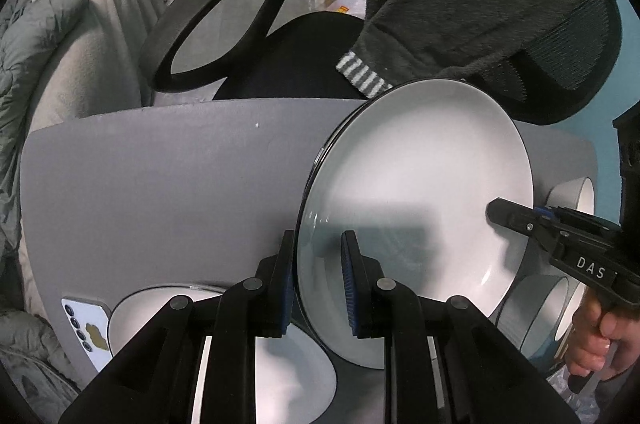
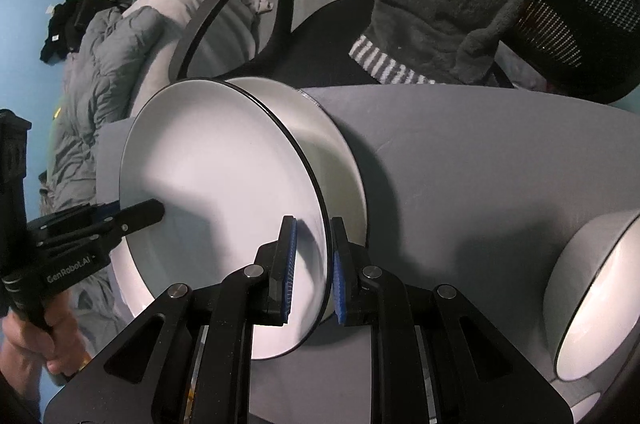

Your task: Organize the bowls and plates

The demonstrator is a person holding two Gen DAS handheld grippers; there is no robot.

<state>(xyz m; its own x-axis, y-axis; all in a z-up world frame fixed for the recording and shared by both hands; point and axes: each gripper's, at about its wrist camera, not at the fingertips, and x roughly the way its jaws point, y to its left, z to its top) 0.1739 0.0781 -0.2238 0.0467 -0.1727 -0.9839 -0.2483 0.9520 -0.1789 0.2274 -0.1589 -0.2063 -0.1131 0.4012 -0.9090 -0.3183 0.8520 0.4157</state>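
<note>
Carrying the wide white black-rimmed ceramic plate (image 1: 416, 192) above the grey tabletop (image 1: 160, 184), left gripper (image 1: 316, 280) and right gripper (image 2: 314, 272) fingers clamped on opposite rims for balance.

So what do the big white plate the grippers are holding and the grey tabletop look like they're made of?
White plate: probably glazed ceramic, with a smooth glossy face showing soft highlights and a thin dark rim line; melamine can't be ruled out. Grey tabletop: matte, faintly grainy and free of reflections, so it looks like a painted or laminate board, though the exact material isn't clear.
</note>
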